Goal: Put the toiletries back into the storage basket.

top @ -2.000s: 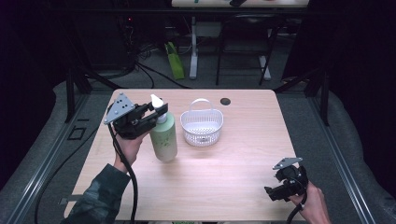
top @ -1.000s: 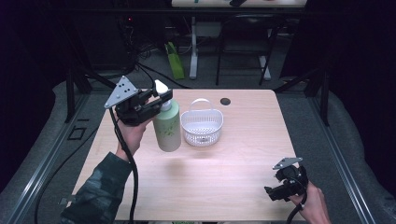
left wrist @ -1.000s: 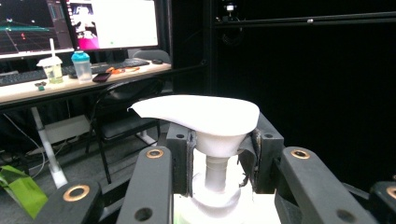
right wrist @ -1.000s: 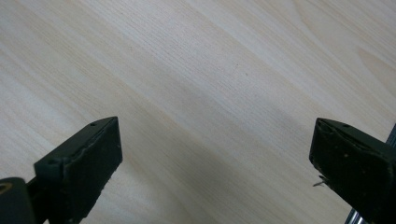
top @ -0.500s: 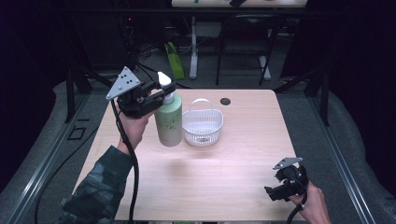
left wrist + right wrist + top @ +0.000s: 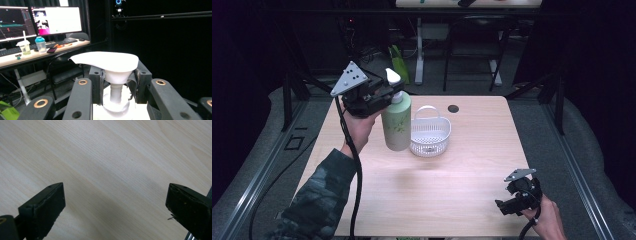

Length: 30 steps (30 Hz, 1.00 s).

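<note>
Gripping the green pump bottle (image 6: 396, 124) just under its white pump head (image 6: 106, 62), the left gripper (image 6: 384, 96) had its jaws clamped on the neck from both sides; in the left gripper view the black pads pressed against the narrow white collar beneath the spout. The bottle hung upright from that grip, its base lifted clear of the wooden table (image 6: 427, 185), just left of the white basket (image 6: 430, 136) and close beside it without clearly touching.

Compared with two seconds before, the bottle had been raised: then it stood lower, with its base down by the table surface in front of the basket's left side. Over the following frames the left hand carried it upward and a little away from the person, so that its base came to sit level with the basket's lower wall in the high view. The grey plate on the gripper also tipped to a steeper angle. The clamp on the neck was unchanged throughout.

The right gripper (image 6: 516, 199) rested near the table's front right corner, well apart from the bottle and basket, in the same spot as earlier. Its jaws stood wide apart over bare wood, with nothing between them.

The basket and the small dark hole (image 6: 453, 108) behind it had not shifted.
</note>
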### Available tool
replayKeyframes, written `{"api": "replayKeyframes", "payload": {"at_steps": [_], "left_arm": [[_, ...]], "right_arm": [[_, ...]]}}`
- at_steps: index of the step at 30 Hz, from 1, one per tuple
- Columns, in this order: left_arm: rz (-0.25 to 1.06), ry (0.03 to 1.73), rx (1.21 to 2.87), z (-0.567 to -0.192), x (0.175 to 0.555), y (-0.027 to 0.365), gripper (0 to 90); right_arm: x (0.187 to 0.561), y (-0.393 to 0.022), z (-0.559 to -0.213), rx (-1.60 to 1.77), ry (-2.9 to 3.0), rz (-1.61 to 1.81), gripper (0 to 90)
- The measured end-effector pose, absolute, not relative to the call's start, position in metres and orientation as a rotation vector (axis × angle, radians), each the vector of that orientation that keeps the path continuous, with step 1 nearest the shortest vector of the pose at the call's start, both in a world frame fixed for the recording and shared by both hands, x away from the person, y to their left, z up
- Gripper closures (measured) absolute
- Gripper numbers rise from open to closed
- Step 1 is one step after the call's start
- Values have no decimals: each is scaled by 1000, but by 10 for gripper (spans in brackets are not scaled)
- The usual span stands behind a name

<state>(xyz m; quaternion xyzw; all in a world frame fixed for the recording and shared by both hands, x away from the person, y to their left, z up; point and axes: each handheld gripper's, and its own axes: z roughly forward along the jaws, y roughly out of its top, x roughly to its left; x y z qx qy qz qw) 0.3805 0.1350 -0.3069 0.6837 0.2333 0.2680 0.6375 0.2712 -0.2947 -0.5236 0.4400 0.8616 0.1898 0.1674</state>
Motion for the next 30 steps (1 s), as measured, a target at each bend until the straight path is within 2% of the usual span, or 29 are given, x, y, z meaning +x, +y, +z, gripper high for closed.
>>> {"api": "replayKeyframes", "payload": {"at_steps": [30], "left_arm": [[608, 497, 1566, -291, 401, 109, 674]], "right_arm": [[272, -295, -524, 1251, 2449, 544, 21]]}}
